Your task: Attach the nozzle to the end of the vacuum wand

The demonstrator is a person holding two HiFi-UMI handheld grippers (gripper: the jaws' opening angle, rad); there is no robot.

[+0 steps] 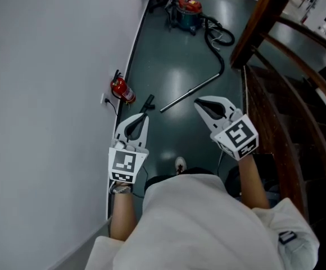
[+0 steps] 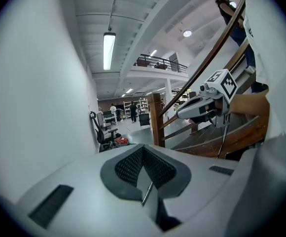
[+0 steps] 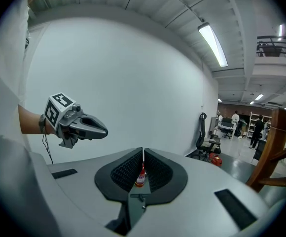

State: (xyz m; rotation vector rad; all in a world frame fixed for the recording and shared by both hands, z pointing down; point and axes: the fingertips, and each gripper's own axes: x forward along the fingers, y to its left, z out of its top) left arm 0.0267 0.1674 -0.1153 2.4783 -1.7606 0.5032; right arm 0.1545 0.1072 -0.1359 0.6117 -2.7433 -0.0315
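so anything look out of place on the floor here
The vacuum wand lies loose on the floor, its near end bare; the black nozzle lies apart from it by the wall, near the fire extinguisher. Nothing looks spilled or broken.

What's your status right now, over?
Shut and empty: left gripper, right gripper. On floor ahead, vacuum wand, untouched; black piece near its end, likely the nozzle, not attached. Red fire extinguisher by the wall beside it.
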